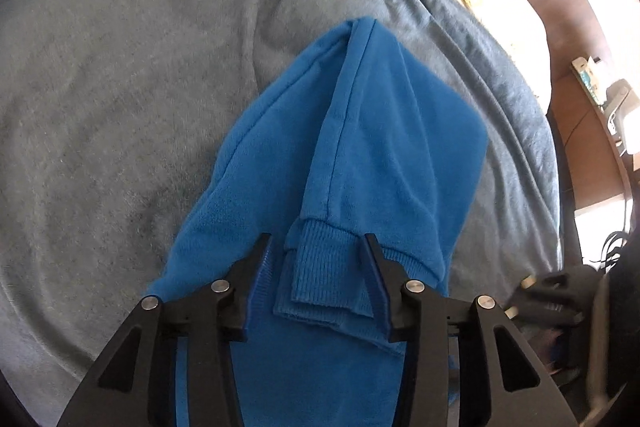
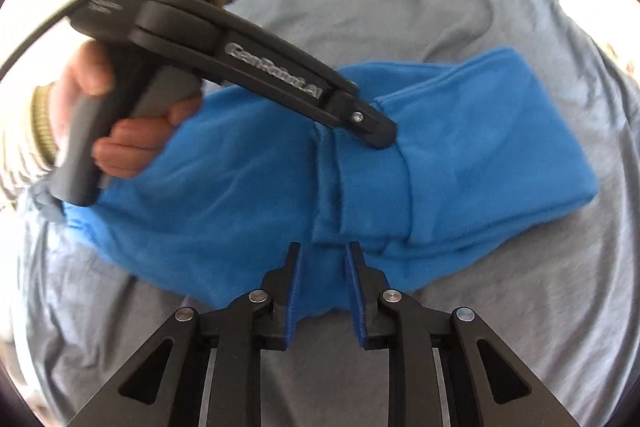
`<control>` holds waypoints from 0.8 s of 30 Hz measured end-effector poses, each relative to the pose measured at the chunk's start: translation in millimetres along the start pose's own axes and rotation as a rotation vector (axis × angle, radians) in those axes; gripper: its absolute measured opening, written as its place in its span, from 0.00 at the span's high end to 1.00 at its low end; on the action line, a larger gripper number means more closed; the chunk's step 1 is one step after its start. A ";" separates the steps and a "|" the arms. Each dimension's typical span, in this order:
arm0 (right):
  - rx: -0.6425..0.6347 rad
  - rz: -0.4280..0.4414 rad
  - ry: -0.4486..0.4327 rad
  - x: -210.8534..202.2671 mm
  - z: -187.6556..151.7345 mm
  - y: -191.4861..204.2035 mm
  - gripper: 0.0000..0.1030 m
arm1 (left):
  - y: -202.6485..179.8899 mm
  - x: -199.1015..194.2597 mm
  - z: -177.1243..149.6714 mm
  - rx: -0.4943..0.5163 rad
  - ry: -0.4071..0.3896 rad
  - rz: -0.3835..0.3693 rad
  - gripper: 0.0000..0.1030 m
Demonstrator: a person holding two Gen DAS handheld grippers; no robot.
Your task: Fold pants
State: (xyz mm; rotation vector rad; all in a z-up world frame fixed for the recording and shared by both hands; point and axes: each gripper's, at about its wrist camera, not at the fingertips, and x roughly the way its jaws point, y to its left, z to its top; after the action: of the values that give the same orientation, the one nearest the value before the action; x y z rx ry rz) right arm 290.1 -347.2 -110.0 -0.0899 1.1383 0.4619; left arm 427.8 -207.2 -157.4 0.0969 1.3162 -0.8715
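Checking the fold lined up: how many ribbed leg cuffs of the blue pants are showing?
1, as far as I can tell: a ribbed cuff lies on the folded blue pants, between the left gripper's open fingers. The second may be hidden beneath.

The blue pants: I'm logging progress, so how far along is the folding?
Done: the blue pants lie doubled on the grey blanket, the ribbed cuffs brought back over the body. In hand: both tools sit at that cuff edge, the left tool open astride the cuffs, the right tool open over the fabric. Left: possibly one more fold, since the bundle is still long.
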 end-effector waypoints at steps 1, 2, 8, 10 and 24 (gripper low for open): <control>0.012 -0.003 -0.008 -3.8 -0.4 -1.7 0.78 | 1.2 0.9 -1.6 -0.015 -0.002 -0.003 0.58; 0.041 -0.020 -0.034 -11.9 -0.1 -6.3 0.78 | 3.0 2.5 -2.4 -0.034 0.007 -0.015 0.59; 0.249 -0.079 -0.089 -18.5 12.3 -45.2 0.78 | 9.1 -4.2 -4.7 -0.080 -0.002 -0.063 0.82; 0.273 -0.082 -0.104 -15.9 16.3 -49.3 0.78 | 1.3 -20.9 -4.7 -0.036 -0.047 -0.041 0.84; 0.334 -0.094 -0.110 -3.4 21.1 -57.3 0.78 | 16.7 -23.2 9.9 -0.070 -0.045 0.079 0.68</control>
State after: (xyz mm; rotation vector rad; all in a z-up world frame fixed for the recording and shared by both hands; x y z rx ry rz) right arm 329.8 -393.7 -107.3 0.1711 1.0844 0.1864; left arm 445.9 -189.3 -141.0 0.0735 1.2911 -0.7560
